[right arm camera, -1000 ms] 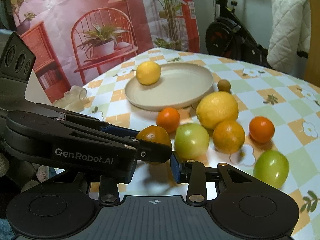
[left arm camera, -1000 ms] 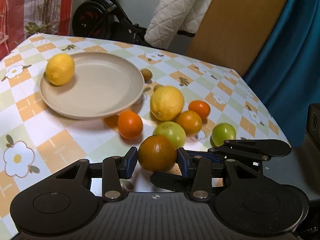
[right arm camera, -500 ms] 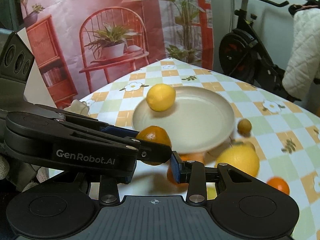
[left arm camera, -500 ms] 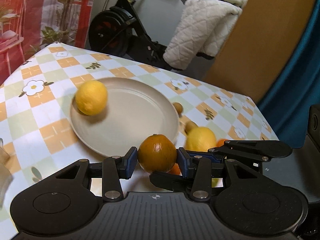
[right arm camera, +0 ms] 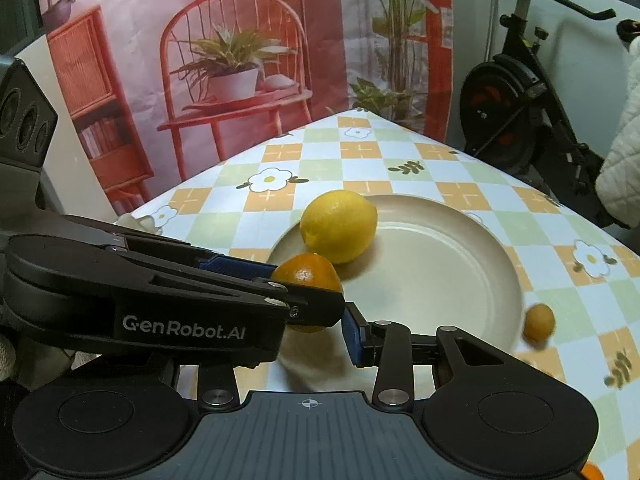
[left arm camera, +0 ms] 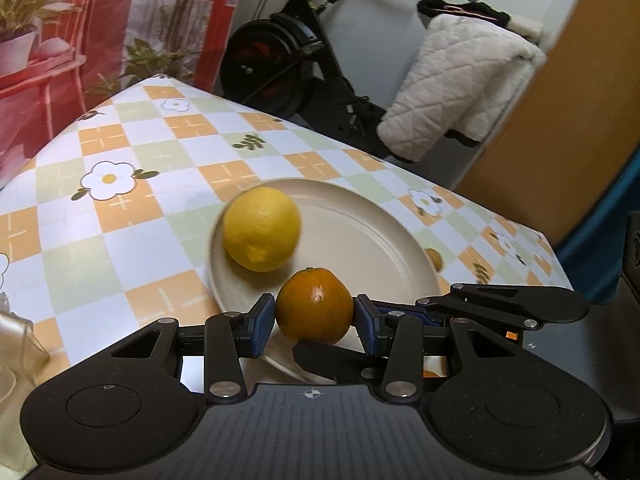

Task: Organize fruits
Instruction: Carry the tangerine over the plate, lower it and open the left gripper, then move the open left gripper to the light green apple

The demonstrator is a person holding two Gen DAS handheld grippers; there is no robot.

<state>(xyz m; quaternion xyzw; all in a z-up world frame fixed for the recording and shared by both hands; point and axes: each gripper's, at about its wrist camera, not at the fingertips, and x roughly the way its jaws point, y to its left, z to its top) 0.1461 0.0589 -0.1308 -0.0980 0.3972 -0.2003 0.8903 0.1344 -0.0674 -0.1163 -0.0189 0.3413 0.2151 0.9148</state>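
Left gripper (left arm camera: 314,318): I'm clamped on orange (left arm camera: 314,304)
Plate (left arm camera: 380,236): directly under and ahead of jaws
Lemon (left arm camera: 262,229): ahead-left, close

Left hand-held gripper (left arm camera: 314,322) clamps orange (left arm camera: 314,305) over plate (left arm camera: 372,232) w/ lemon (left arm camera: 261,229).

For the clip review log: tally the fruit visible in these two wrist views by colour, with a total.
Yellow: 1, the lemon on the plate.
Dark orange: 1, the orange held in the left gripper.
Small brownish-orange: 1, the small fruit beside the plate.
Orange sliver at the right view's bottom edge: 1, kind unclear.
Total: 4.
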